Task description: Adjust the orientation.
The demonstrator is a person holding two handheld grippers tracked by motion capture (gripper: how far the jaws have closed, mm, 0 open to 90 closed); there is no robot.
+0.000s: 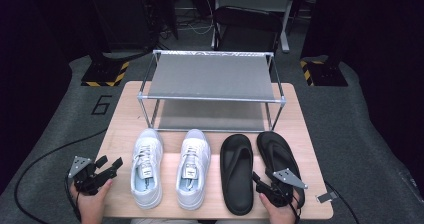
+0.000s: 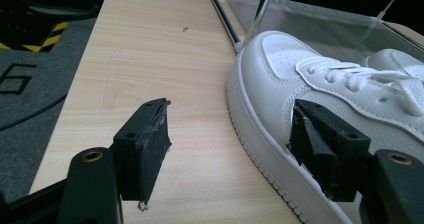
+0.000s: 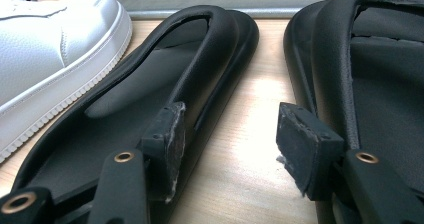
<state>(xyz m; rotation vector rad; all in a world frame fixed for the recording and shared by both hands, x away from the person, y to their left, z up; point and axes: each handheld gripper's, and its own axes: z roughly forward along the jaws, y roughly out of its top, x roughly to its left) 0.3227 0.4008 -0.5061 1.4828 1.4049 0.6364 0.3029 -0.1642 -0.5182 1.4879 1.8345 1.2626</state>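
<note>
Black and spread wide with nothing between its jaws, the left gripper (image 1: 111, 167) hovers low over the near left corner of the pale wooden table (image 1: 120, 115), just beside the outer flank of the left white leather lace-up sneaker (image 1: 146, 167). In the left gripper view one jaw stands over bare wood and the other close against that sneaker's side (image 2: 280, 104), which suggests the hand is lined up to take the shoe by its wall. The right gripper (image 1: 259, 182), likewise open and empty, sits at the near edge between the two black rubber slide sandals; in the right gripper view its jaws straddle the strip of wood between the left sandal (image 3: 150, 99) and the right sandal (image 3: 380, 84), pressing on neither.

All four shoes lie in a row along the front of the table, toes pointing away: the left sneaker, the right white sneaker (image 1: 193, 168), then the left sandal (image 1: 236, 173) and right sandal (image 1: 278, 156). Just behind their toes stands a two-tier metal-framed shoe rack with grey fabric shelves (image 1: 212, 76), both shelves bare, so the shoes are probably staged for lifting onto it, each hand starting at its own pair.
</note>
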